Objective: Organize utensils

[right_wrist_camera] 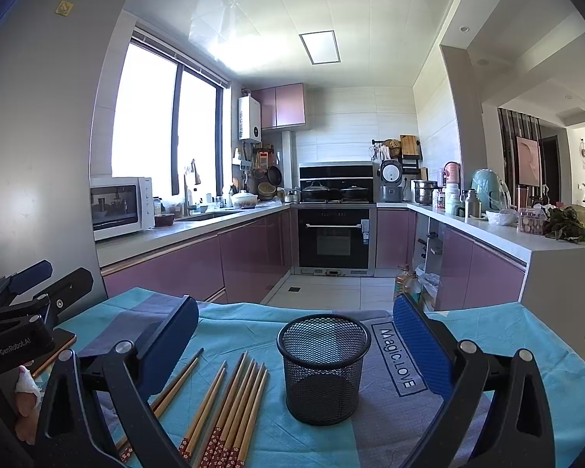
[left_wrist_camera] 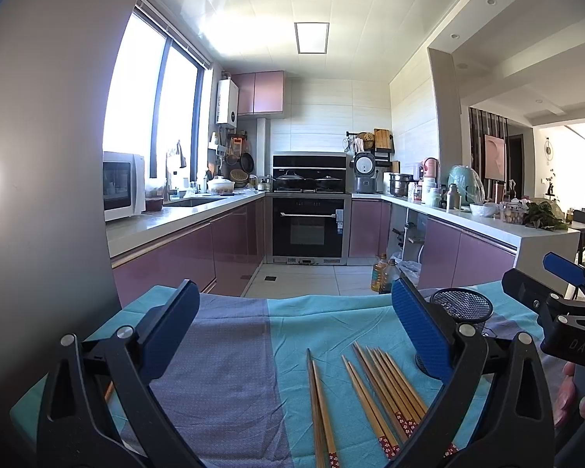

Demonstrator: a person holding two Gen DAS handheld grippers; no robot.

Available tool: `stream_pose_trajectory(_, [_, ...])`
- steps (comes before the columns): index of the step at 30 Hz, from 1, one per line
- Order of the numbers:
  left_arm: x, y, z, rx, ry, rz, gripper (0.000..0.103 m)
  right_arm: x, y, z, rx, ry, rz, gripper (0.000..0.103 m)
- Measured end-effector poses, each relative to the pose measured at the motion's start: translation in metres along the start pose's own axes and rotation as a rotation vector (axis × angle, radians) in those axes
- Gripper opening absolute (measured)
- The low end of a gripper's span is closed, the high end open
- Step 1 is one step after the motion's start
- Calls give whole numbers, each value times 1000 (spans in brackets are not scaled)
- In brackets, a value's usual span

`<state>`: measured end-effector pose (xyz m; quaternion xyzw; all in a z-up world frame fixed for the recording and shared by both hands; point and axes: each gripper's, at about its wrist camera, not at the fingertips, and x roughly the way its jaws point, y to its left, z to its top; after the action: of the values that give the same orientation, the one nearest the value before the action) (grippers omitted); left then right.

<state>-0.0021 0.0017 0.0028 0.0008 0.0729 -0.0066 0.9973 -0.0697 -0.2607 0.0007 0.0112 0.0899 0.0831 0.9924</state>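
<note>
Chopsticks (right_wrist_camera: 230, 409) lie beside the mesh cup (right_wrist_camera: 323, 366) (upright) on cloth (right_wrist_camera: 507, 335).

Both wrist cameras are sitting low over the table (left_wrist_camera: 230, 370), looking forward between open tongs toward the kitchen. Both are sharing the chopsticks (right_wrist_camera: 230, 409) and mesh cup (right_wrist_camera: 323, 370), close ahead.
</note>
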Motion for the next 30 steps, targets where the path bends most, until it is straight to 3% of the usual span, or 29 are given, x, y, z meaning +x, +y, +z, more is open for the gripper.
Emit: stream_pose_trajectory(30, [0, -1, -1, 2, 0, 2, 97, 2, -3, -3, 12, 0, -1, 97])
